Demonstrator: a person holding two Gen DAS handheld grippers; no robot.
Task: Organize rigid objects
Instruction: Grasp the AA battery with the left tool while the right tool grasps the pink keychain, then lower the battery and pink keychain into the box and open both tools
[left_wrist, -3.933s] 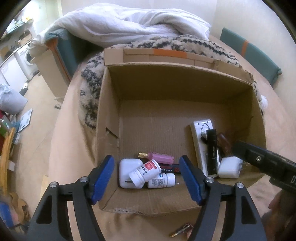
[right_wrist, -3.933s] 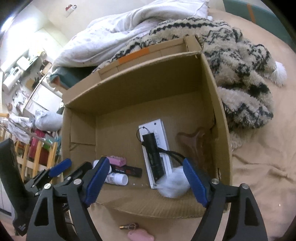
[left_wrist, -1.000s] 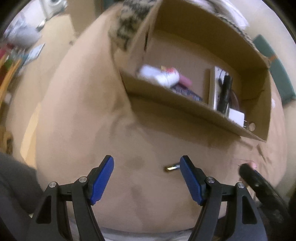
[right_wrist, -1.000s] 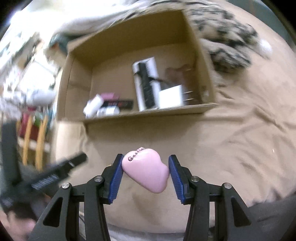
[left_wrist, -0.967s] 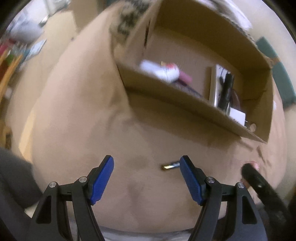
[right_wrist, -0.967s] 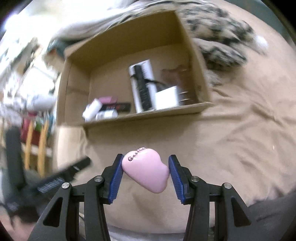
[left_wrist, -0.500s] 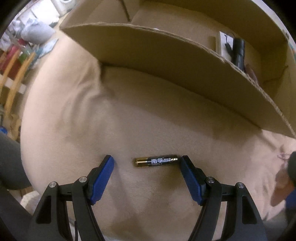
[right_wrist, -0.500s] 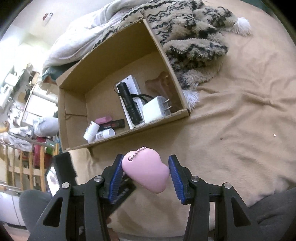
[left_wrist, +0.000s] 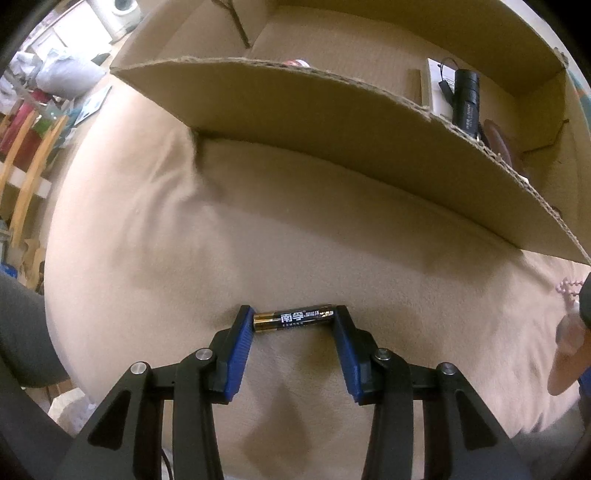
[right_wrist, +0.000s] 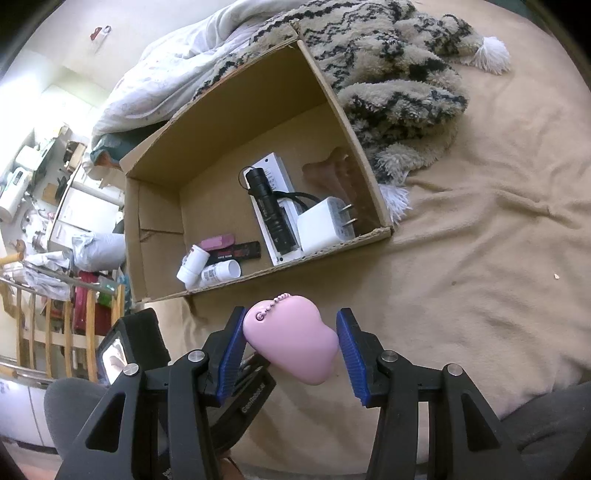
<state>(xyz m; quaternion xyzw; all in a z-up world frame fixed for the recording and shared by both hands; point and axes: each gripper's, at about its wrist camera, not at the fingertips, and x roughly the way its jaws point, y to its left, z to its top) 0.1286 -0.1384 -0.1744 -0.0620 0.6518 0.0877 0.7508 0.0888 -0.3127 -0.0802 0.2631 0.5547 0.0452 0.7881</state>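
A black and gold battery (left_wrist: 295, 319) lies on the tan bedcover, and my left gripper (left_wrist: 294, 325) is shut on it end to end, just in front of the cardboard box (left_wrist: 332, 110). My right gripper (right_wrist: 290, 338) is shut on a pink heart-shaped keychain (right_wrist: 295, 339) and holds it above the bedcover, in front of the cardboard box (right_wrist: 332, 99). The box holds a black flashlight (right_wrist: 269, 206), a white charger (right_wrist: 325, 225), white bottles (right_wrist: 207, 267), a pink item (right_wrist: 218, 242) and a brown wooden item (right_wrist: 340, 177).
A patterned fuzzy blanket (right_wrist: 399, 74) and a white duvet (right_wrist: 166, 74) lie behind the box. The tan bedcover (right_wrist: 480, 258) spreads to the right. A wooden rack (right_wrist: 48, 325) and clutter stand on the floor at the left. The left gripper's body (right_wrist: 147, 354) shows in the right wrist view.
My left gripper has come down to the bedcover and closed its jaws on the battery. My right gripper still holds the pink keychain and has lifted back from the box.
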